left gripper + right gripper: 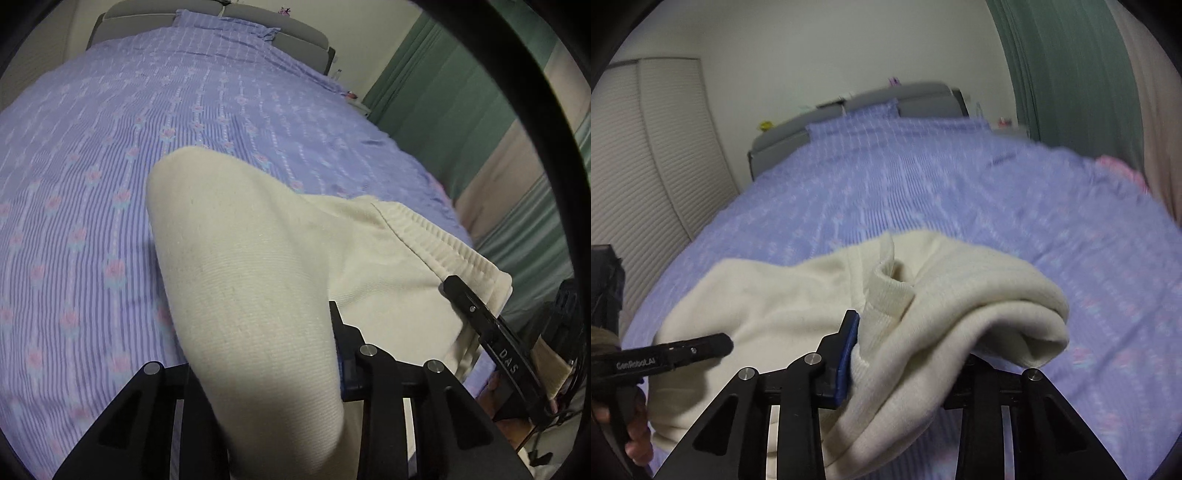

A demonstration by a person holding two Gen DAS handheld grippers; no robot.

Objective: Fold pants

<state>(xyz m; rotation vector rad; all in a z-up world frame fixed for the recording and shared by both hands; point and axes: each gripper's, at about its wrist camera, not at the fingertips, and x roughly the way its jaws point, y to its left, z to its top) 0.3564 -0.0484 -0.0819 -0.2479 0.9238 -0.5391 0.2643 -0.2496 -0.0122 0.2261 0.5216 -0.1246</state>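
A bed covered by a purple striped bedspread with pink floral motifs [229,122] fills the scene. A grey padded headboard [912,91] stands at the bed's far end. Green pleated curtains [1060,74] hang right of the bed; a white slatted wardrobe door [646,147] stands left.

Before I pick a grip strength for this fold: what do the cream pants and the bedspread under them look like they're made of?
The pants look like thick, soft matte knit, perhaps fleece or cotton: fine woven texture shows, and the waistband is ribbed. The bedspread looks like thin, crinkled woven cloth, lilac-striped with pink flowers, possibly seersucker.
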